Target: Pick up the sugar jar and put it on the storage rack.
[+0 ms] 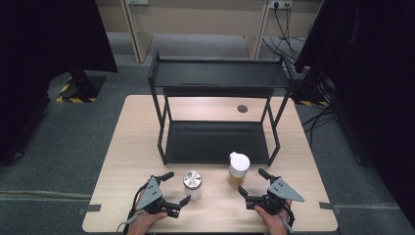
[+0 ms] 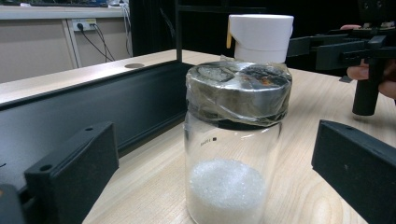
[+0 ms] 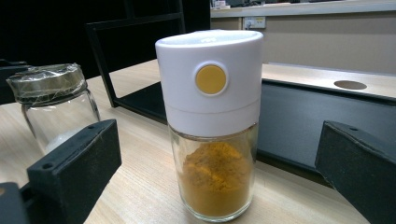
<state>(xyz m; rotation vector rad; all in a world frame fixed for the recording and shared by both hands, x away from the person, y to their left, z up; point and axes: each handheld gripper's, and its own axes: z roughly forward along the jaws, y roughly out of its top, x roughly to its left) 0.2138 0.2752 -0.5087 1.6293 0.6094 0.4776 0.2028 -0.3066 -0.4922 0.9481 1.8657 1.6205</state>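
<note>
Both glass jars, salt shaker (image 1: 192, 184) and spice jar (image 1: 238, 169), look slippery and breakable; released fingers (image 2: 74, 172) should grasp mid-body.

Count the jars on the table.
2: the metal-lidded jar of white grains stands before the left gripper; the white-capped jar of orange powder before the right gripper.

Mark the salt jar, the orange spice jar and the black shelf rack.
salt jar (image 2: 233, 154), left gripper view, glass wall
orange spice jar (image 3: 210, 84), right gripper view, white cap
black shelf rack (image 1: 215, 73), high view, top shelf
</note>
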